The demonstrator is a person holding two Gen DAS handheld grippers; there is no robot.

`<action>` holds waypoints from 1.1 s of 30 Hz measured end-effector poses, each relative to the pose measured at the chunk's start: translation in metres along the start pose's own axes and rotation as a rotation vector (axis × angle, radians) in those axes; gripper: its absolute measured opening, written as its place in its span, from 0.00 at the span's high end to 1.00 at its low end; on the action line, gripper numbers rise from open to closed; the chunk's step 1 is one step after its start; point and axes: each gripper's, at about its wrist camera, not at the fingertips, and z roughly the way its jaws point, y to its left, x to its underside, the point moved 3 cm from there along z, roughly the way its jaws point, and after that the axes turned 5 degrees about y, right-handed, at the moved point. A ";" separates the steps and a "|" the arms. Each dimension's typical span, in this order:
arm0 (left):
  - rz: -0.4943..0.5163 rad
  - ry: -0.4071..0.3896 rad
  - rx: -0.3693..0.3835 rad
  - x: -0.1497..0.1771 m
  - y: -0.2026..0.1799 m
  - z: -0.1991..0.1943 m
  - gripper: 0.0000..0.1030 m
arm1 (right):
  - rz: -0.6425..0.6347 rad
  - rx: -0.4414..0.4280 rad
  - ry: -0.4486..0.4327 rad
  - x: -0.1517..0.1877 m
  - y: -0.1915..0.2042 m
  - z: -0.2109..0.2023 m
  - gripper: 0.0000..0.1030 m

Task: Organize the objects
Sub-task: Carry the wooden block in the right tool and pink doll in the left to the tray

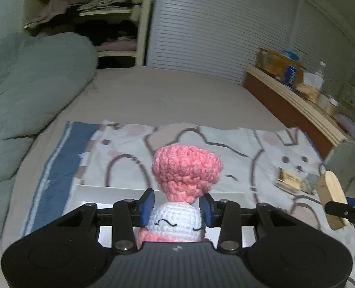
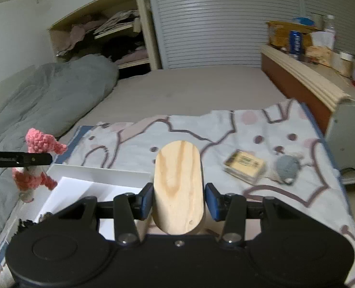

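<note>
The crocheted doll (image 1: 185, 187), pink and white, is clamped in the left claw (image 1: 177, 206) above the white tray (image 2: 93, 175), likely bound for a compartment. The right claw (image 2: 178, 201) grips a rounded wooden block (image 2: 178, 187) upright, apparently for sorting too. A small box (image 2: 244, 169) and grey woolly item (image 2: 286, 168) wait on the patterned blanket (image 2: 225, 129) over the bed (image 2: 189, 91).

A bed (image 2: 201, 88) with a beige sheet fills the room; a grey-green duvet (image 2: 45, 96) is bunched along its left side; a cartoon-print blanket (image 2: 249, 129) is spread across the near part; behind stand slatted white closet doors (image 2: 213, 24) and an open shelf unit (image 2: 100, 31) stuffed with clothes; a wooden headboard ledge (image 2: 304, 79) on the right carries boxes, a can and jars; the light is dim.
</note>
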 end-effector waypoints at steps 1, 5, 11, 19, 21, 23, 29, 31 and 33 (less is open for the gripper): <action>-0.009 -0.006 -0.011 0.000 0.009 0.001 0.59 | -0.006 -0.006 0.001 -0.001 0.007 0.003 0.55; -0.031 -0.027 -0.050 0.002 0.040 0.006 0.59 | -0.015 -0.057 0.015 -0.003 0.036 0.020 0.55; -0.057 0.003 -0.090 0.014 0.077 0.021 0.59 | -0.043 -0.106 0.042 0.001 0.080 0.053 0.55; -0.057 0.090 -0.097 0.037 0.109 0.047 0.59 | -0.082 -0.143 0.111 0.012 0.130 0.094 0.55; -0.056 0.093 -0.082 0.040 0.111 0.053 0.59 | -0.091 -0.151 0.127 0.015 0.142 0.105 0.55; -0.043 0.098 -0.081 0.040 0.112 0.060 0.60 | -0.092 -0.158 0.139 0.017 0.150 0.115 0.55; 0.012 0.107 -0.075 0.045 0.108 0.080 0.60 | -0.112 -0.167 0.168 0.017 0.173 0.144 0.55; 0.015 0.100 -0.065 0.046 0.110 0.085 0.60 | -0.122 -0.164 0.178 0.017 0.178 0.152 0.55; 0.013 0.092 -0.057 0.046 0.112 0.088 0.60 | -0.126 -0.160 0.184 0.018 0.181 0.160 0.55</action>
